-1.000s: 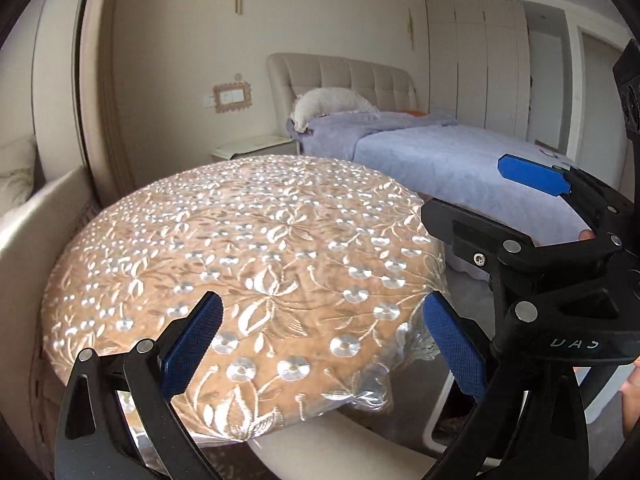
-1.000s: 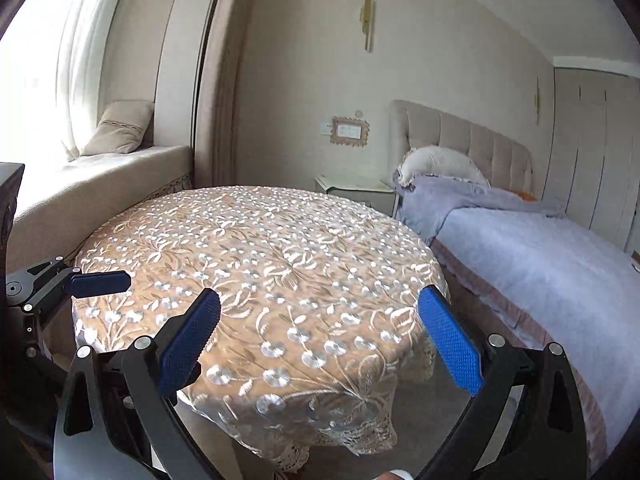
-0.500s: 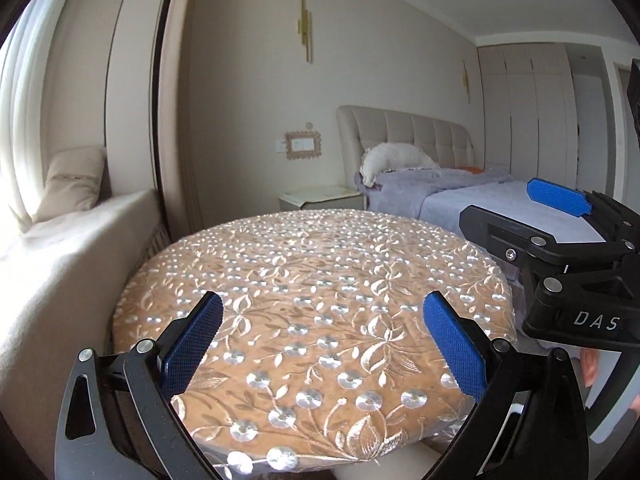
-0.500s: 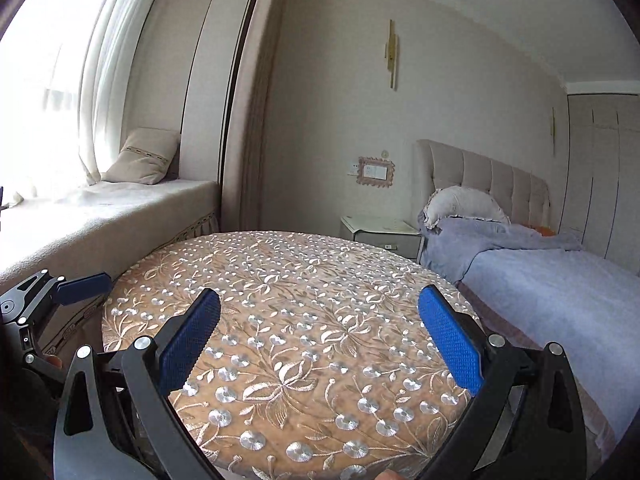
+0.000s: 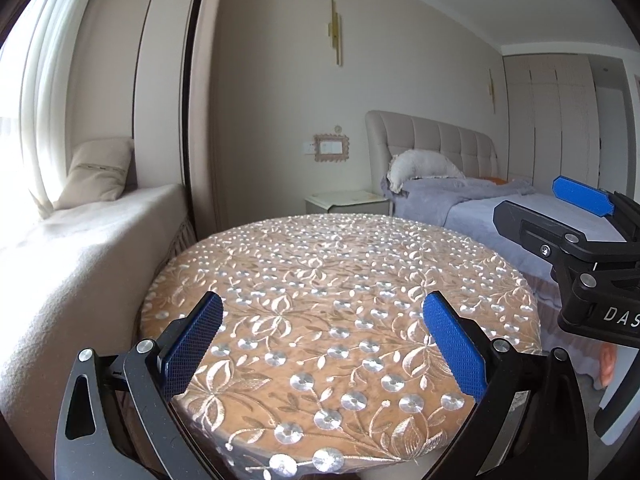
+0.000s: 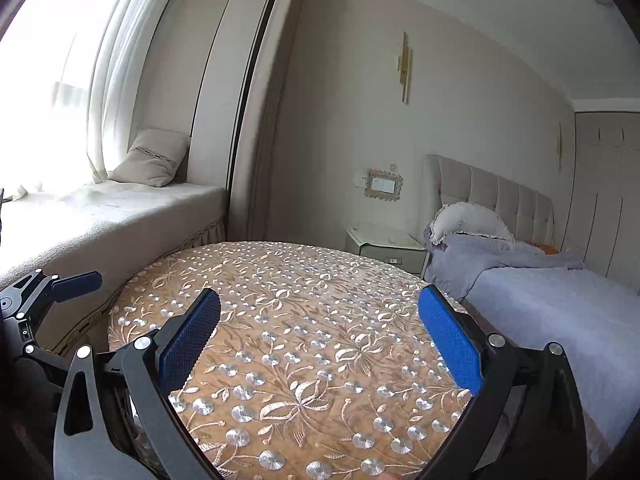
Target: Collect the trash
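No trash shows in either view. My left gripper (image 5: 322,346) stands open above the near edge of a round table (image 5: 332,256) covered with a tan embroidered cloth under clear plastic. Nothing sits between its blue pads (image 5: 192,342). My right gripper (image 6: 318,342) is open too, empty, over the same table (image 6: 288,292). The right gripper also appears at the right edge of the left wrist view (image 5: 582,240). The left gripper shows at the left edge of the right wrist view (image 6: 44,296).
A cushioned window seat (image 6: 100,220) with a beige pillow (image 6: 154,158) runs along the left. A white nightstand (image 6: 384,242) stands behind the table. A bed (image 6: 560,304) with lilac bedding lies to the right, wardrobes (image 5: 552,120) beyond it.
Both grippers have tilted upward and the view has swung left, so more wall, window seat and curtain show. The table now sits lower in both views. Both stay open.
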